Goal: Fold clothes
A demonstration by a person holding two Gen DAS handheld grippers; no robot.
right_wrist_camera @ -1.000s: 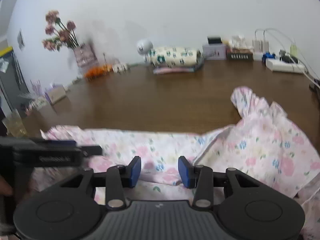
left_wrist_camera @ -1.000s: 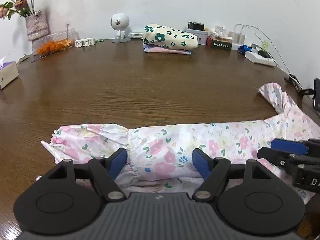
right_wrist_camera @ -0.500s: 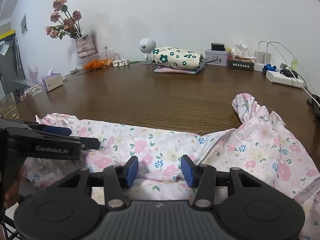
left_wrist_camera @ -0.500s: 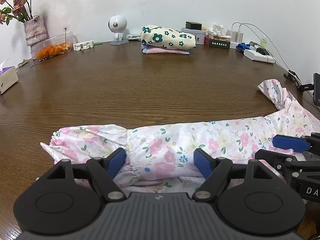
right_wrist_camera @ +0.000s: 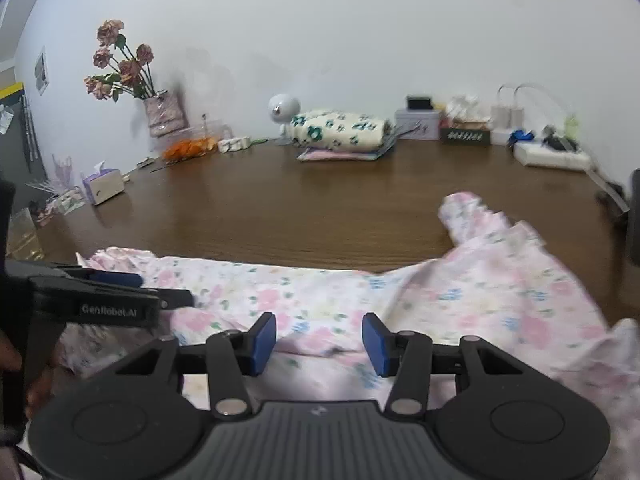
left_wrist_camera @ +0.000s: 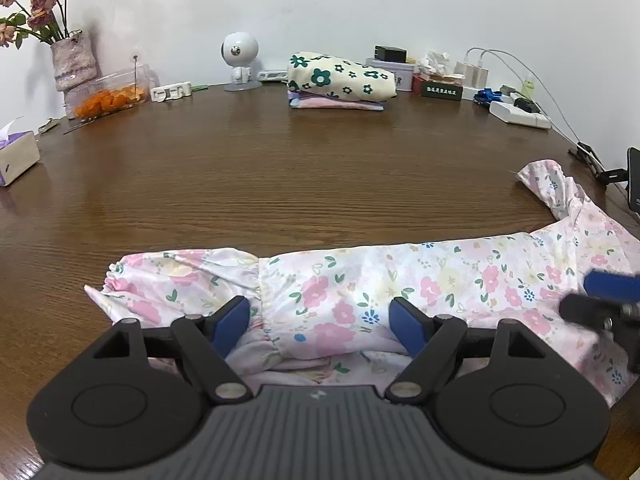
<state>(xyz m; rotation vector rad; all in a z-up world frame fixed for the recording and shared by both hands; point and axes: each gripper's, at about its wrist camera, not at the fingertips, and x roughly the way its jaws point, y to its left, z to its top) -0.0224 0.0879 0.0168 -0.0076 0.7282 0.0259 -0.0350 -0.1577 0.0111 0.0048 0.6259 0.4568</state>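
The floral garment (left_wrist_camera: 400,280) lies in a long, partly folded band along the near edge of the counter (left_wrist_camera: 280,184), its long axis running side to side across both views, with a ruffled sleeve (left_wrist_camera: 548,184) reaching out at the right end. The left gripper (left_wrist_camera: 320,324) is spread wide over the band's left part near the gathered cuff, pads astride a hump of cloth but not pinching it. The right gripper (right_wrist_camera: 319,342), nearer the sleeve end, is likewise unclenched over the fabric, so each hand looks placed to take its own end.
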